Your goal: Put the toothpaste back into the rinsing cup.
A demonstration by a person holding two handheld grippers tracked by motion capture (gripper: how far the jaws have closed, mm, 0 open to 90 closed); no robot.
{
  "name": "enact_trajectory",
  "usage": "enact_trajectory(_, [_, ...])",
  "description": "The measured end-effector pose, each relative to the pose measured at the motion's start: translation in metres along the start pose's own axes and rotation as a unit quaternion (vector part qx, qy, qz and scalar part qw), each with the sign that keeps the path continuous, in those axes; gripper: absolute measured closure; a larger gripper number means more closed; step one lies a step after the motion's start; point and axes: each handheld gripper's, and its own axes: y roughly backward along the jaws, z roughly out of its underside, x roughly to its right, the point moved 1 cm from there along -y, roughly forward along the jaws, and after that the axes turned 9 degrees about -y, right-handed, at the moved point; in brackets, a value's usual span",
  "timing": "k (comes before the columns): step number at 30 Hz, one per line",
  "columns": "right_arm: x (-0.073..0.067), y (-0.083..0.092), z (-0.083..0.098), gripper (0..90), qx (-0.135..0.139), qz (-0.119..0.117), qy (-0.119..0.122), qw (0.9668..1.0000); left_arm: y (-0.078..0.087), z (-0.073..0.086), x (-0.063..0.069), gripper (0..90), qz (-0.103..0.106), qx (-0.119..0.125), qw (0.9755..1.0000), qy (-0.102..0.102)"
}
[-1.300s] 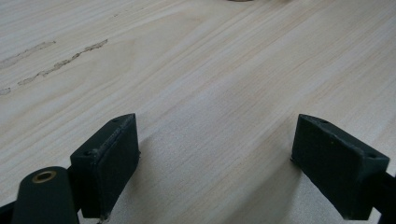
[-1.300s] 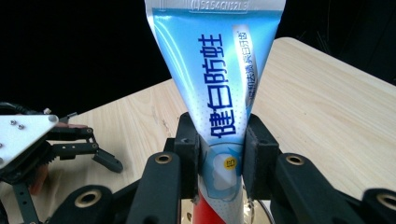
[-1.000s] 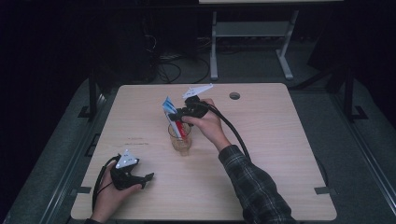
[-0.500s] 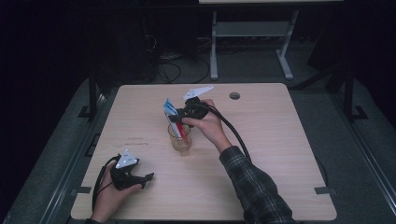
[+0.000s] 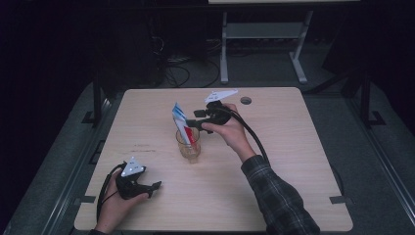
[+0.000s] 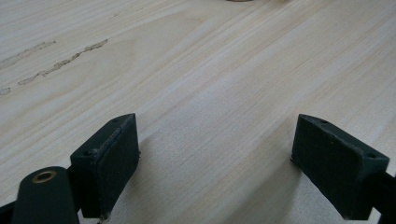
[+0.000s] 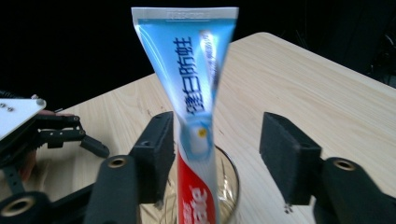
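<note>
**One tube stands in the glass**

Your left gripper rests low on the wooden table, jaws spread with nothing between them. At centre, the toothpaste tube stands upright in a clear glass. Your right gripper is released, jaws flanking the tube.
</note>
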Motion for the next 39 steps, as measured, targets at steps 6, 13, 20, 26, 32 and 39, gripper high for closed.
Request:
enact_trajectory(6, [0.007,0.026,0.009,38.8,-0.007,0.012,0.003,0.9999,0.000,0.000,0.000,14.0,-0.001,0.001,1.0000,0.001])
enact_trajectory(13, [0.009,0.052,0.023,36.3,-0.007,0.038,-0.003,0.9992,0.000,0.000,0.000,13.9,0.000,0.001,1.0000,0.002])
enact_trajectory(20, [0.009,0.078,0.043,34.6,0.005,0.060,-0.010,0.9981,0.000,0.000,0.000,13.9,-0.001,0.001,1.0000,0.001])
enact_trajectory(26, [0.011,0.097,0.062,33.4,0.008,0.079,-0.017,0.9967,0.001,0.001,0.001,13.9,-0.002,0.003,1.0000,0.003])
enact_trajectory(32, [0.015,0.112,0.078,32.4,0.002,0.093,-0.023,0.9954,0.002,0.002,0.002,13.9,-0.002,0.001,1.0000,0.003])
enact_trajectory(39, [0.017,0.130,0.105,31.5,0.004,0.108,-0.032,0.9937,0.002,0.002,0.002,14.0,-0.002,0.001,1.0000,0.003])
